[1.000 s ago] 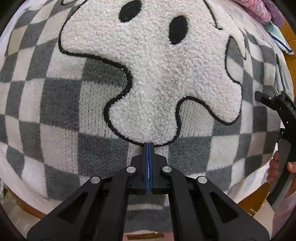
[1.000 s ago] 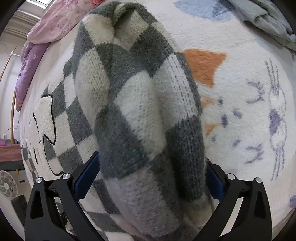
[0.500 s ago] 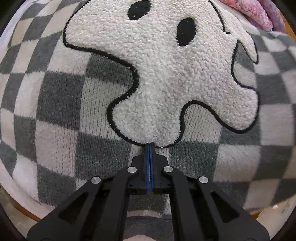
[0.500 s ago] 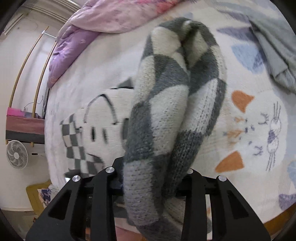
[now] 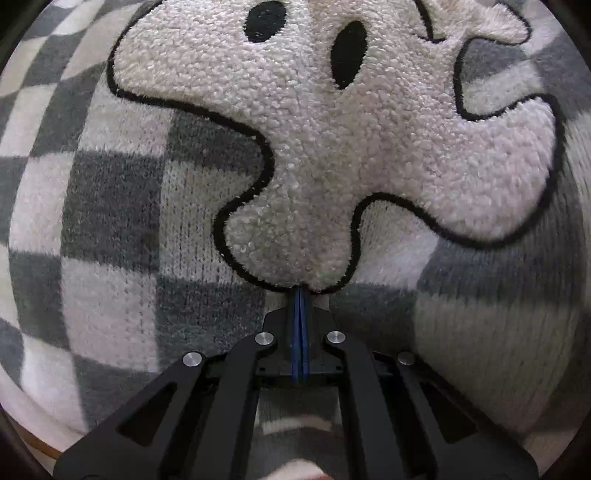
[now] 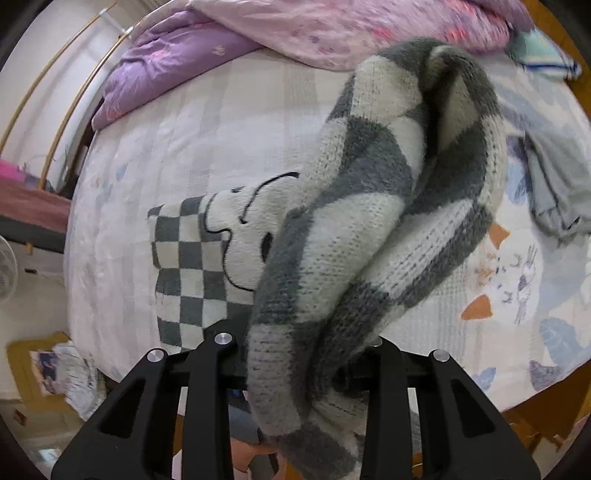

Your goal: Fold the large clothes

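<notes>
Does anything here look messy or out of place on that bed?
Mostly the crumpled grey garment dumped at the bed's right edge. The bunched, dangling sleeve of the checked sweater is simply gripped by the right gripper. No damage or spills show.

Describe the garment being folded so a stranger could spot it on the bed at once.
Start at the bed with the pale printed sheet, below the pink and purple quilts. Near its middle lies the checked sweater, one sleeve bunched in the right hand-held gripper. Unlike the plain grey garment nearby, it has grey-and-cream squares and a fluffy white cartoon patch.
</notes>
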Demonstrator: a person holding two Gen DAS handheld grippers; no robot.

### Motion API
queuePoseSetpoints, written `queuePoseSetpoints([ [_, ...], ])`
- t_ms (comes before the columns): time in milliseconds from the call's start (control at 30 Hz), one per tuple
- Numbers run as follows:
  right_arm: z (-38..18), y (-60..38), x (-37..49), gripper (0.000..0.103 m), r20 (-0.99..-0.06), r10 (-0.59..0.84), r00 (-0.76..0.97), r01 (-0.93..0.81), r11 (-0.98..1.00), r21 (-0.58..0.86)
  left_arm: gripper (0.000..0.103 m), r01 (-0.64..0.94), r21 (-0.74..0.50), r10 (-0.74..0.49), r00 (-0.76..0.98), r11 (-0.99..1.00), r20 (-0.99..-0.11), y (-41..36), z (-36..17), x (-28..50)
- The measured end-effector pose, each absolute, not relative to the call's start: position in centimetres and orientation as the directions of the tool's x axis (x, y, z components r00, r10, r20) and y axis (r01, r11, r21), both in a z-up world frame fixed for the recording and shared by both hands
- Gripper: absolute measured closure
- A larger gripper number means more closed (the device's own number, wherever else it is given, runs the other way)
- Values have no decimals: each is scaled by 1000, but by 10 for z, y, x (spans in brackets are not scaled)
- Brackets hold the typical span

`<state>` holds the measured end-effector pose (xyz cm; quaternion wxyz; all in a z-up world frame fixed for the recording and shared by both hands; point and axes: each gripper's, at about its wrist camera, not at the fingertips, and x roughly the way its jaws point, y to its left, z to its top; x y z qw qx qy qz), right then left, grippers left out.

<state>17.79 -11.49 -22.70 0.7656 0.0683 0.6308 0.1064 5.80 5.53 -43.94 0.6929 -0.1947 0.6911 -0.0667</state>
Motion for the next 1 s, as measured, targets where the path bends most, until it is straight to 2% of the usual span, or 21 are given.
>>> queuePoseSetpoints([
  [133,-210,-74,172,73,-952,234,195,-123,969,213,100,-241,-368,-360,80,898,-930,119,-392,51],
  [233,-207,-36,171,73,-956,230,182,-184,963,197,100,-259,-339,-313,138,904,-940,181,-355,43],
  [467,-240,66,177,73,-963,251,103,-343,917,202,100,-372,-244,-168,226,895,-960,305,-298,27],
  [600,-287,120,181,73,-972,234,17,-453,869,201,100,-471,-194,-125,174,860,-977,349,-302,4],
  [767,-360,182,195,72,-990,132,-59,-518,843,143,99,-565,-132,-119,61,814,-991,364,-346,-24],
  [800,-375,192,197,65,-992,106,-71,-525,842,127,99,-582,-116,-123,28,805,-992,366,-355,-31],
  [833,-391,202,197,47,-990,104,-92,-518,844,137,99,-593,-108,-126,11,798,-992,369,-363,-31],
  [867,-396,209,196,35,-987,118,-113,-520,839,160,97,-601,-100,-129,-5,793,-992,370,-366,-36],
  [900,-396,217,193,12,-979,147,-144,-524,828,201,94,-603,-96,-130,-12,792,-991,371,-365,-40],
  [933,-395,221,191,6,-969,174,-174,-521,819,241,87,-602,-87,-123,-18,793,-992,371,-363,-44],
  [1000,-388,222,189,6,-959,195,-208,-521,808,277,76,-598,-77,-102,-9,798,-995,373,-353,-49],
])
